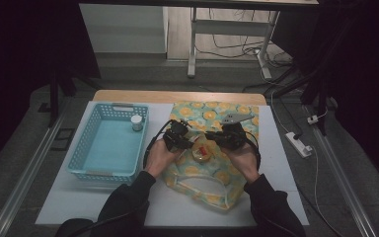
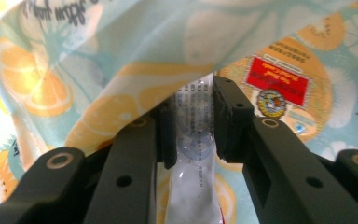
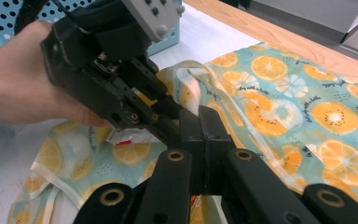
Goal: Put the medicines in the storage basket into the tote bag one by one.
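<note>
A tote bag (image 1: 205, 114) printed with orange slices lies on the white table. My right gripper (image 3: 199, 116) is shut on the bag's rim (image 3: 200, 74) and holds that fabric lifted. My left gripper (image 2: 193, 100) is shut on a white printed packet (image 2: 191, 186) and reaches under the raised fabric into the bag's mouth. Just beyond its jaws lies a round orange item with a red label (image 2: 279, 88). In the high view the left gripper (image 1: 191, 140) and right gripper (image 1: 212, 136) meet over the bag's middle. In the right gripper view the left gripper (image 3: 168, 116) comes in from the left in a hand (image 3: 14, 88).
A light blue slotted basket (image 1: 86, 133) stands left of the bag with a small white-lidded jar (image 1: 136, 122) in its far right corner. The bag's handles (image 1: 202, 185) trail toward the near table edge. A power strip (image 1: 298, 144) lies on the floor to the right.
</note>
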Tool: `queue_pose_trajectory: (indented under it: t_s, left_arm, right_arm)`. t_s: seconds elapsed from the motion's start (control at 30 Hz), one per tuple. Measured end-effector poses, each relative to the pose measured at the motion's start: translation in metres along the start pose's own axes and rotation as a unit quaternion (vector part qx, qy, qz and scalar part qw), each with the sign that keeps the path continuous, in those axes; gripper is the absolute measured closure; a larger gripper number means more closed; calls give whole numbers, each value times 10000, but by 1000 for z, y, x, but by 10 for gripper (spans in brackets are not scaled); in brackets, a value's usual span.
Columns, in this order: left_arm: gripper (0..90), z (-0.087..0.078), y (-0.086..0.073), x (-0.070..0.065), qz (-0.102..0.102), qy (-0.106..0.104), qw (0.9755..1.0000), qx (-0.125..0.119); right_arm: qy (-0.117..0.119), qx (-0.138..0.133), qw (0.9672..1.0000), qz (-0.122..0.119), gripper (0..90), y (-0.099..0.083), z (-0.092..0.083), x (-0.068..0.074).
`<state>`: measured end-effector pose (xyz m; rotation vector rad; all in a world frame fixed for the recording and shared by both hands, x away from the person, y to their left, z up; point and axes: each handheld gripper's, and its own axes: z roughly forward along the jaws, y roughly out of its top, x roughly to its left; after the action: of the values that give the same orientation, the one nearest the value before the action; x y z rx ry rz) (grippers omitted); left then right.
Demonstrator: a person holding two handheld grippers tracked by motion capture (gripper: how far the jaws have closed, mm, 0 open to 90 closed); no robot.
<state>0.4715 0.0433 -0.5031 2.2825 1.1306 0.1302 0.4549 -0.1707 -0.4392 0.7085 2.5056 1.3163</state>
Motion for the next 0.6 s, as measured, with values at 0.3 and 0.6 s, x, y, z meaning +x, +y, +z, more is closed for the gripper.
queue_pose_trajectory:
  t_s: [0.3, 0.6]
  left_arm:
    - [609, -5, -1, -3, 156, 3, 9999, -18]
    - [467, -20, -5, -9, 313, -73, 9994, -90]
  right_arm:
    - [-9, 56, 10000, 29, 900, -2, 1, -2]
    - [-13, 58, 10000, 33, 900, -2, 1, -3]
